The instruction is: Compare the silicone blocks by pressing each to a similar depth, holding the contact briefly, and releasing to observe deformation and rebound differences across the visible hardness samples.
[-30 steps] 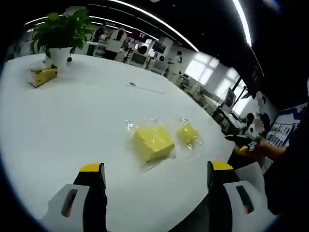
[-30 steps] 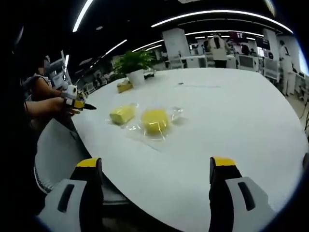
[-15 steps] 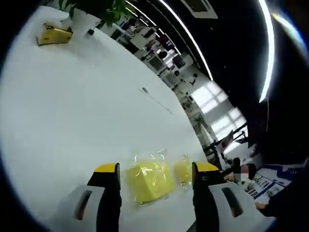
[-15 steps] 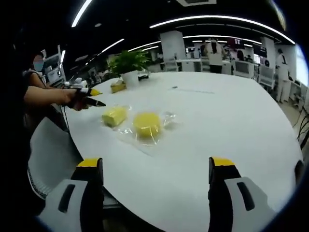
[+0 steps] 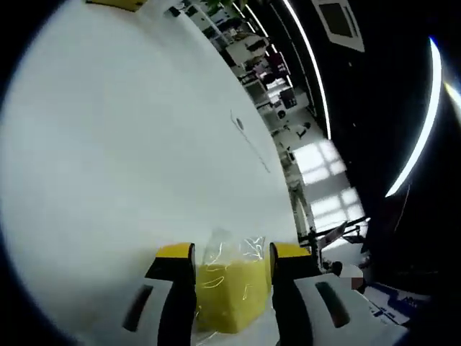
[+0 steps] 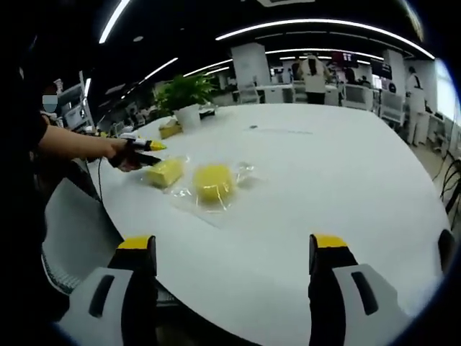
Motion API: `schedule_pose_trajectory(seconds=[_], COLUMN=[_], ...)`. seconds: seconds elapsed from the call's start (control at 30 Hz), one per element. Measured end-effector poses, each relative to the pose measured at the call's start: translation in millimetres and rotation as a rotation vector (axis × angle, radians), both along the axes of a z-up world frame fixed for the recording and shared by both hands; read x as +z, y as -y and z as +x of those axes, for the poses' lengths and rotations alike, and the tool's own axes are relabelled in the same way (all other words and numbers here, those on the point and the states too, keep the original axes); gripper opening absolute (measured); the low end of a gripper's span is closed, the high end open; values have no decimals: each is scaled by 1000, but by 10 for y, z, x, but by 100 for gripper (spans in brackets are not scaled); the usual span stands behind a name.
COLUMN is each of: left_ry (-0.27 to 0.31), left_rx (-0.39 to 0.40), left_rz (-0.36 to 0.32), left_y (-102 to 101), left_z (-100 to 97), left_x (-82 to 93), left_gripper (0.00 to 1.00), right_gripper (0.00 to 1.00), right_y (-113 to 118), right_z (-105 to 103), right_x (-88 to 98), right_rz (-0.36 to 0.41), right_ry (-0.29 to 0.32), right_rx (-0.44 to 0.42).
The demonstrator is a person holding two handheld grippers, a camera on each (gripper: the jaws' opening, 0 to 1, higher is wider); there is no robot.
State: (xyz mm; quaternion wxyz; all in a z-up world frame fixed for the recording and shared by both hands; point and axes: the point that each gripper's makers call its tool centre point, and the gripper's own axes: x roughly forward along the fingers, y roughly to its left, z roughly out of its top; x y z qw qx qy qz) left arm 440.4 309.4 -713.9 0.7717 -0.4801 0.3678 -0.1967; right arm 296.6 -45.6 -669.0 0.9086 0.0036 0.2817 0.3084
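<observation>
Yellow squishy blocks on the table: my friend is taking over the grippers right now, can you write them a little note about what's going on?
Left gripper: its jaws sit on either side of the square yellow block, which is in a clear wrapper; I can't tell if they are squeezing yet.
Right gripper: open, holding nothing, hanging over the near edge of the white table.
The round yellow block, also wrapped, lies beside the square one, untouched.
Done: the left gripper has reached the square block.
Left: press it, hold briefly, release and watch the rebound, then repeat to a similar depth on the round one.
</observation>
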Motion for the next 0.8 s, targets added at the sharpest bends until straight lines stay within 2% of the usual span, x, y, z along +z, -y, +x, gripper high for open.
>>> schedule_pose_trajectory(seconds=[0.17,0.3,0.4,0.47,0.6,0.8], left_ry=[-17,-55,-61,-51,-58,-47], left_rx=[27,63,62,42,56,57], left_rz=[7,-16,-17,6,-16,-1], left_y=[-31,-69,-68,-72,-71,-62], left_z=[4,-2,-20,-50,-62,-46], left_x=[-54,-100,-113,-133,-128,-136], left_gripper=[27,21,18,13,13,10], right_gripper=[81,79,79,79,79,78], right_y=[39,31,13,4,-14,-21], right_z=[-3,-9,-17,-19,-12,-8], right_x=[-26,-41,-47,-51,-39,-22], right_rz=[-7,-9,-16,-17,-24,-37], right_ry=[-9,-18,-19,-21,-20,-17], right_rx=[-8,-3,6,11,20,33])
